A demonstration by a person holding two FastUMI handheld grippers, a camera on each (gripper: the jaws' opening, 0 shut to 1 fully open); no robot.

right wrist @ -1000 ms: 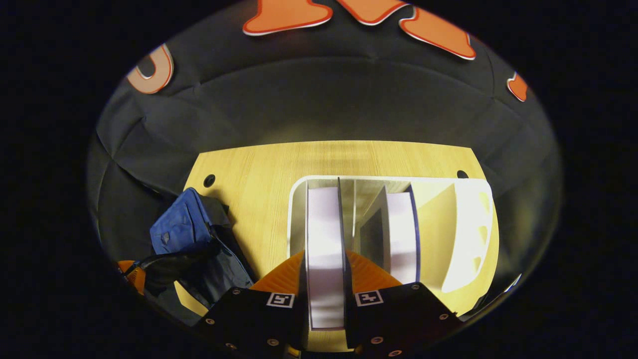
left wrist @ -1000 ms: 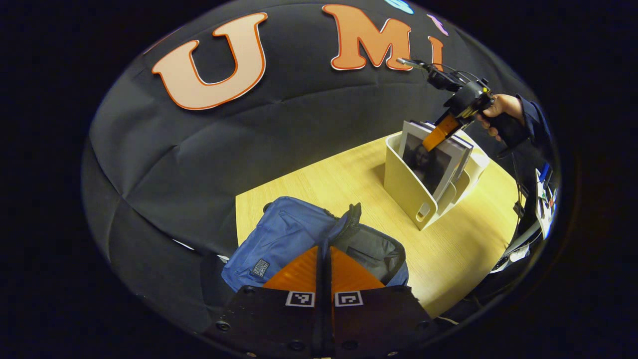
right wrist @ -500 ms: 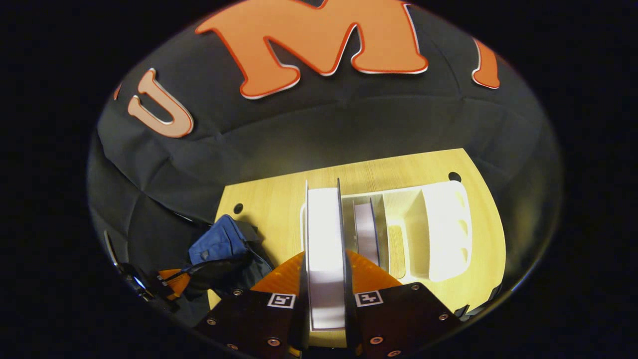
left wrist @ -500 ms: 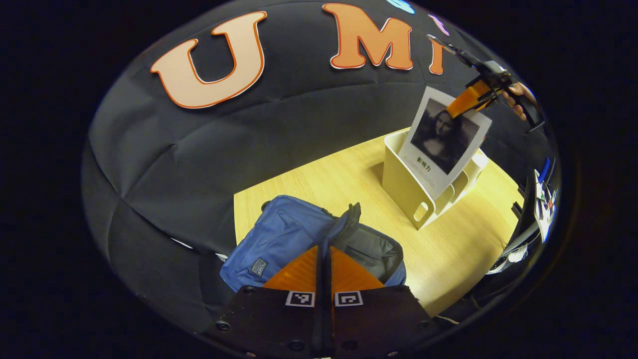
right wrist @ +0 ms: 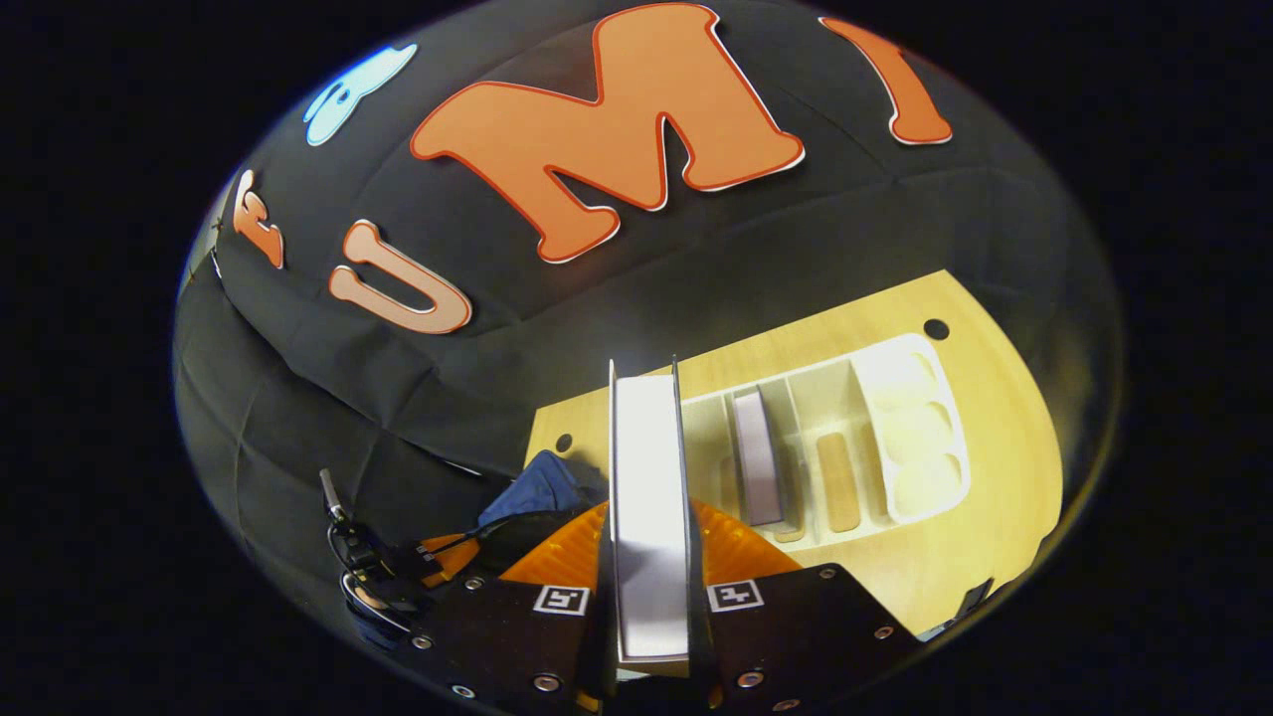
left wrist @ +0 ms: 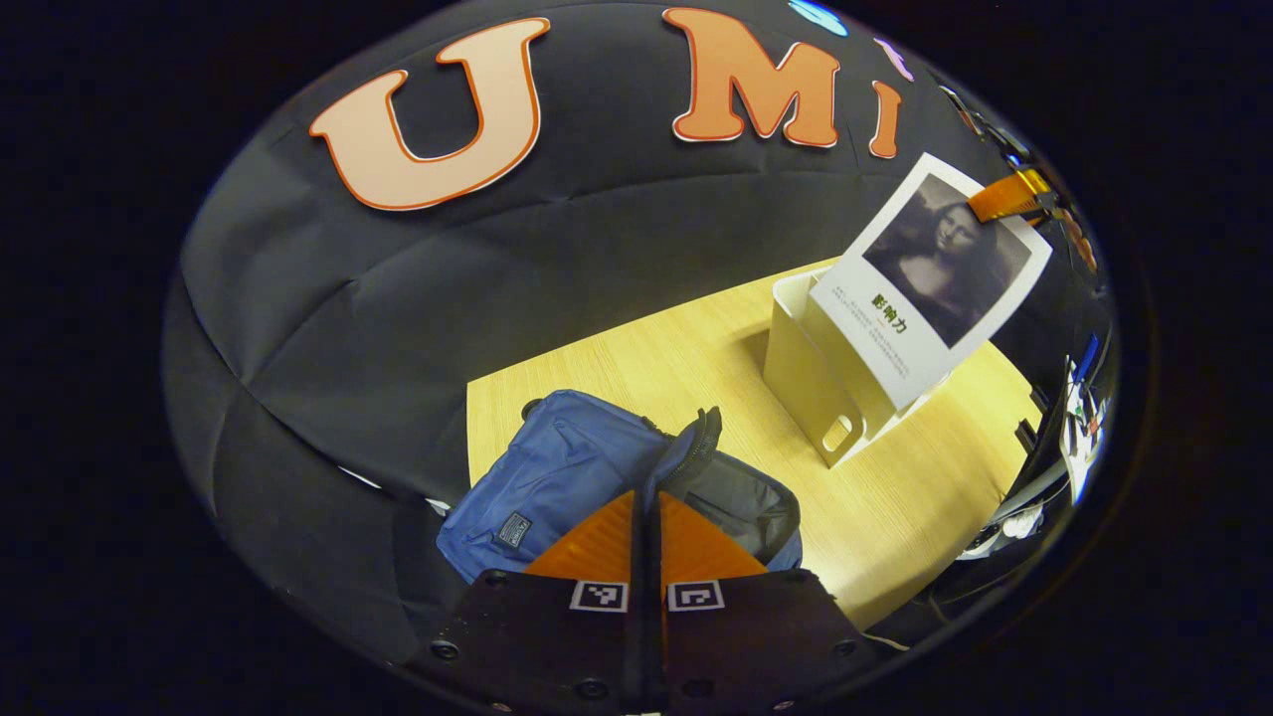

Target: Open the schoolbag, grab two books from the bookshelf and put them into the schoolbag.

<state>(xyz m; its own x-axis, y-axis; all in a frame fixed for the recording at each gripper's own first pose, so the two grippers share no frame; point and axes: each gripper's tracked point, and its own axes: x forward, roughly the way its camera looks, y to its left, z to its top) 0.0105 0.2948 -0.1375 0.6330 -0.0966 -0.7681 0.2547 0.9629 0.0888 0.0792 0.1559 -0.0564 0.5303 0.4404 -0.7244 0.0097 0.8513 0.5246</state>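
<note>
The right gripper point(right wrist: 648, 557) is clamped on the book point(right wrist: 648, 497), high above the bookshelf point(right wrist: 900, 438). The book looks stiff and thick, held near one edge. The left gripper point(left wrist: 646, 527) is pressed together, maybe pinching the schoolbag point(left wrist: 557, 477) flap. The bag gapes open, with bare table point(left wrist: 895, 507) between.

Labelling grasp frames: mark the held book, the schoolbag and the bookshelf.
held book point(left wrist: 930, 283): left gripper view, front cover.
schoolbag point(left wrist: 552, 472): left gripper view, blue front panel.
bookshelf point(left wrist: 796, 373): left gripper view, near side wall.
</note>
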